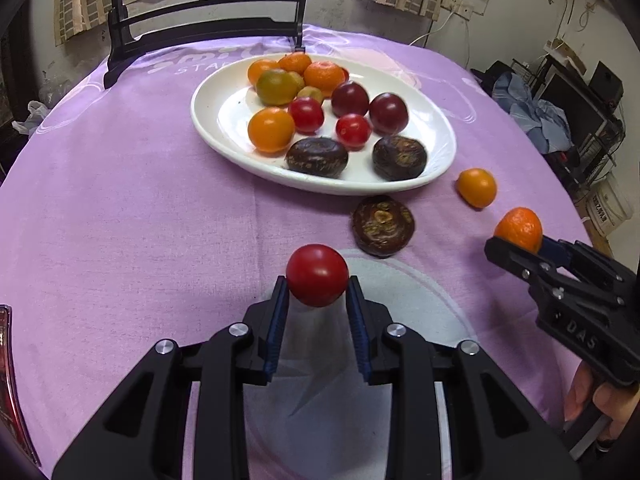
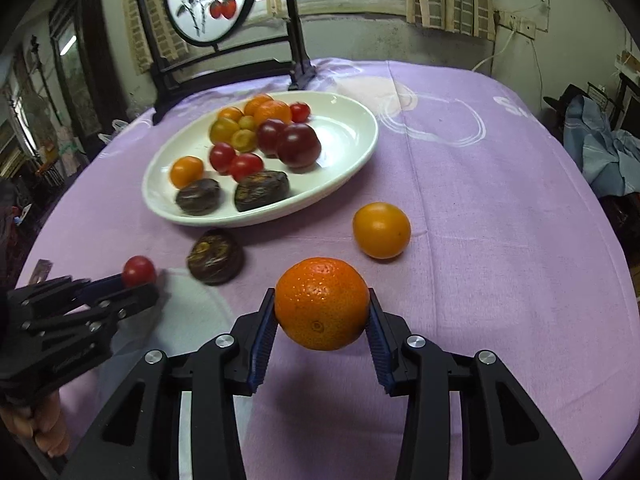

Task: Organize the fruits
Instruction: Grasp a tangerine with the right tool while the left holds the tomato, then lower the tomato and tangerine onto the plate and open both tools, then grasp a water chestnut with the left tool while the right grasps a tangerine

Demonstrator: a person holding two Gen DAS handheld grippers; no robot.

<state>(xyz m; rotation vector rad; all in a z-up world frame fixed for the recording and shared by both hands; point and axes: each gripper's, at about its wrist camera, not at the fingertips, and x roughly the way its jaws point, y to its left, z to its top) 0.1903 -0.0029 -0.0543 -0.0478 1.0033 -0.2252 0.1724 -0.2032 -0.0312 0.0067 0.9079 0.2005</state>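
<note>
My left gripper (image 1: 318,280) is shut on a red cherry tomato (image 1: 317,275) and holds it above the purple tablecloth; it also shows in the right wrist view (image 2: 136,280). My right gripper (image 2: 322,312) is shut on a tangerine (image 2: 322,304), lifted off the cloth; it also shows in the left wrist view (image 1: 520,240). A white oval plate (image 1: 224,112) holds several tangerines, tomatoes, plums and dark water chestnuts. One dark water chestnut (image 1: 382,226) and one small orange fruit (image 1: 477,187) lie on the cloth beside the plate.
A black stand with a round painted screen (image 2: 208,0) stands at the table's far edge behind the plate. Clothes and shelving (image 1: 560,112) crowd the room to the right. A person's fingers (image 1: 588,396) hold the right gripper's handle.
</note>
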